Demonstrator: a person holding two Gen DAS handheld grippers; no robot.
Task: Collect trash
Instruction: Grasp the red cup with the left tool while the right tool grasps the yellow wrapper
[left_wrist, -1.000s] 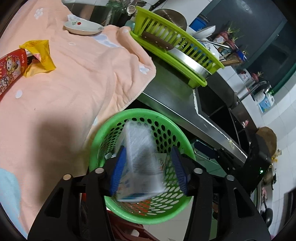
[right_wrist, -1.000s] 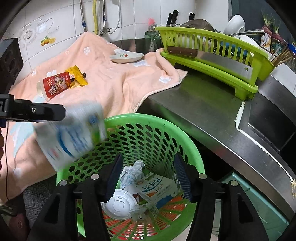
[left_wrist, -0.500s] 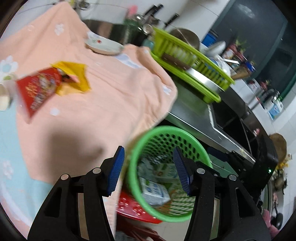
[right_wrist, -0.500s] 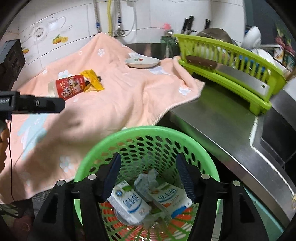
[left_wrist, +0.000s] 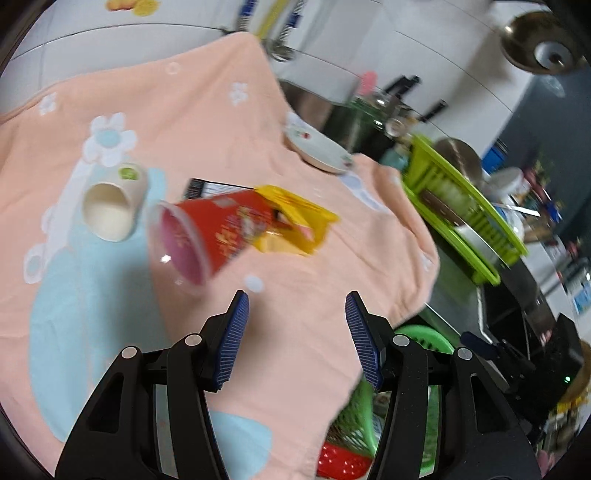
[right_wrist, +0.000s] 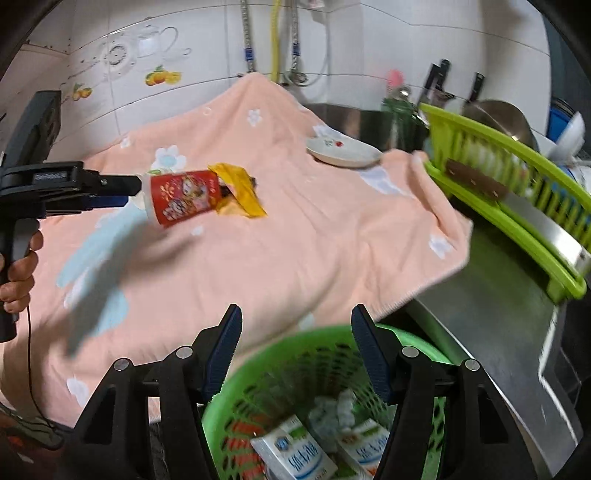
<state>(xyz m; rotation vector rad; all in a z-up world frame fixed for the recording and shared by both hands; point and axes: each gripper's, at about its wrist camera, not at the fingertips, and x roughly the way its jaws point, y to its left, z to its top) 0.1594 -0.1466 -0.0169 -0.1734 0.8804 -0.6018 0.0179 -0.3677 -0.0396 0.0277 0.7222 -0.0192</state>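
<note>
My left gripper (left_wrist: 296, 334) has its jaws parted about halfway, with only the peach towel (left_wrist: 207, 122) between the blue pads. My right gripper (right_wrist: 296, 349) is also partly open and holds nothing; its jaws have just been opening, with nothing between them. It hangs over the green basket (right_wrist: 255, 391), which stands at the towel's near edge and holds two milk cartons (right_wrist: 295, 456) and a crumpled wad.

The red cup (left_wrist: 207, 236) lies on its side on the towel. In the left view its long axis runs lower left to upper right, the open mouth toward me, the base against the yellow wrapper (left_wrist: 295, 225). A cream cup (left_wrist: 110, 210) lies just left of it, also tipped, mouth toward me.

In the right view the left gripper's tip overlaps the red cup's rim; I cannot tell contact.
</note>
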